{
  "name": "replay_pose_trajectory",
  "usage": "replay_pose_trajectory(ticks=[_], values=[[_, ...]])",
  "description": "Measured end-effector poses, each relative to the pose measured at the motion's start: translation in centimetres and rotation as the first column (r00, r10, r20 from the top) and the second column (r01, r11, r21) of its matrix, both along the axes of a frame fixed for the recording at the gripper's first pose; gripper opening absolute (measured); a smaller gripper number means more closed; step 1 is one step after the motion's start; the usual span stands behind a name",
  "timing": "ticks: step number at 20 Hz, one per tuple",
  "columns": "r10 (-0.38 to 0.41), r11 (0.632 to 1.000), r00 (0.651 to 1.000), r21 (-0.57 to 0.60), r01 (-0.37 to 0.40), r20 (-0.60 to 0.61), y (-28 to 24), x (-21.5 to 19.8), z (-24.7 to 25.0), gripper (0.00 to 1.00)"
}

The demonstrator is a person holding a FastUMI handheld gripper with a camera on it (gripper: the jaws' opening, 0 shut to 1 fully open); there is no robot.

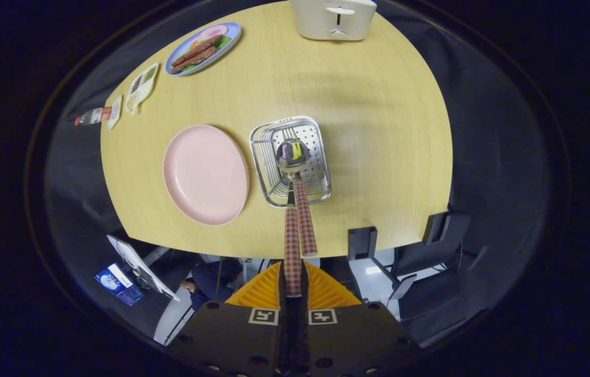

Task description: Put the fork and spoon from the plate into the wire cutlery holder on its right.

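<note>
I look straight down on a wooden table. My gripper (292, 275) is shut on the red-checked handle of the spoon (291, 156), which hangs bowl-down over the wire cutlery holder (259, 157). Both orange fingers (259, 294) press the handle from either side. A second red-checked handle, the fork's (305, 220), stands in the holder and leans towards me just right of the spoon's handle; its tines are hidden. The pink plate (206, 175) lies bare, left of the holder.
A white toaster (334, 18) stands at the table's far edge. A blue plate with food (203, 47), sachets (141, 87) and a small bottle (93, 116) lie far left. Below the near edge are black chairs (431, 262), a seated person (211, 285) and a screen (117, 283).
</note>
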State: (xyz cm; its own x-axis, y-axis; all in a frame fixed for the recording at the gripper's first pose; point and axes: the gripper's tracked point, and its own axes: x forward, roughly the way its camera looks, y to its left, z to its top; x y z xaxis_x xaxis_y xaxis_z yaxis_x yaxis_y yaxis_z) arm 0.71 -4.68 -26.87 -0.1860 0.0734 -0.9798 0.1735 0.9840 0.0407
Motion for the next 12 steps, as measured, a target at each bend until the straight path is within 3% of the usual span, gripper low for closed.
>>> replay_pose_trajectory(ticks=[12], values=[[-0.064,0.998,0.998,-0.013,0.064,-0.028,-0.9,1.7,-0.3,0.06]])
